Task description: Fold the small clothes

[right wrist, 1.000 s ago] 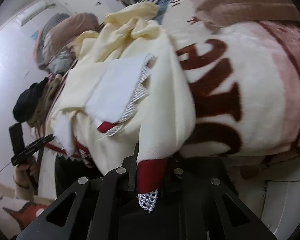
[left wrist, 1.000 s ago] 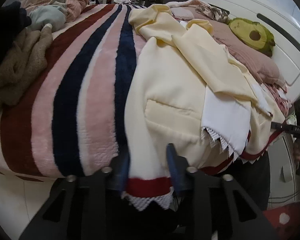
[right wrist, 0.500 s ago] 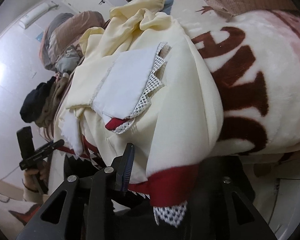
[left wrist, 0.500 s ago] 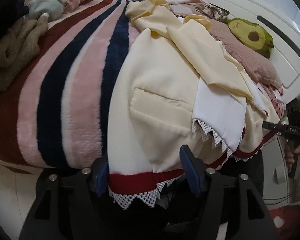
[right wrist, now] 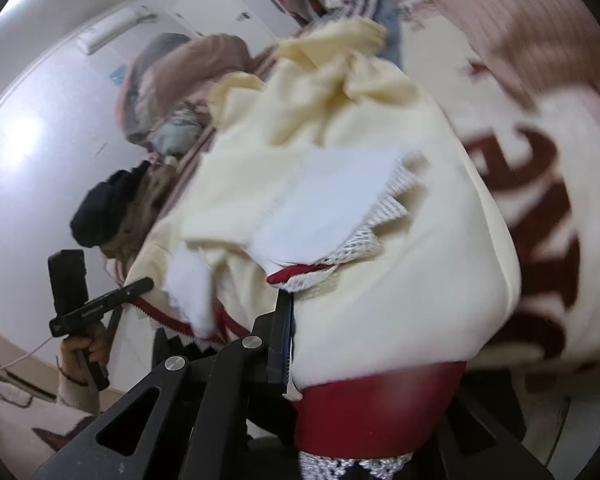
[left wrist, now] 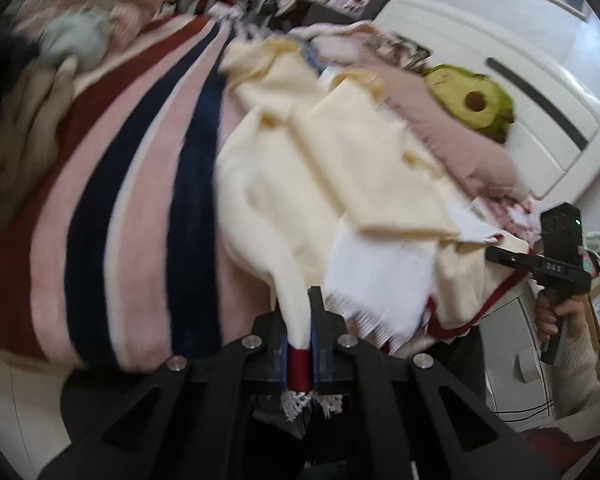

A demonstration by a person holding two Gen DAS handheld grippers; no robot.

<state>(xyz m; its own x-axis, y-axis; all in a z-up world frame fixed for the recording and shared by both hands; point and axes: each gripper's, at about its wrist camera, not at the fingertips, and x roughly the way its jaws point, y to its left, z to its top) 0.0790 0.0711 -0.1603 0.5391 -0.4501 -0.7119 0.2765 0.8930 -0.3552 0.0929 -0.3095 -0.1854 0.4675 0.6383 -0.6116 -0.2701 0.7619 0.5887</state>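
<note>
A cream garment (left wrist: 300,184) with a red hem band and white lace trim lies crumpled on the bed, its hem hanging over the front edge. My left gripper (left wrist: 299,344) is shut on the red hem band (left wrist: 299,364), pinching it into a narrow fold. In the right wrist view the same garment (right wrist: 340,208) fills the middle. My right gripper (right wrist: 372,364) is open, its jaws wide apart, and the red hem (right wrist: 376,404) lies between them. Its left finger (right wrist: 284,332) shows; the right finger is hidden by cloth. A white lining piece (right wrist: 328,196) lies on top.
A striped pink, navy and maroon blanket (left wrist: 132,200) covers the bed. An avocado plush (left wrist: 476,100) lies by the white headboard (left wrist: 540,92). A pile of other clothes (left wrist: 28,92) sits at the left. The other handheld gripper (left wrist: 556,264) shows at the right.
My left gripper opened half a second ago and has now shut on the red hem band. My right gripper, shut on the hem a second ago, has opened wide.
</note>
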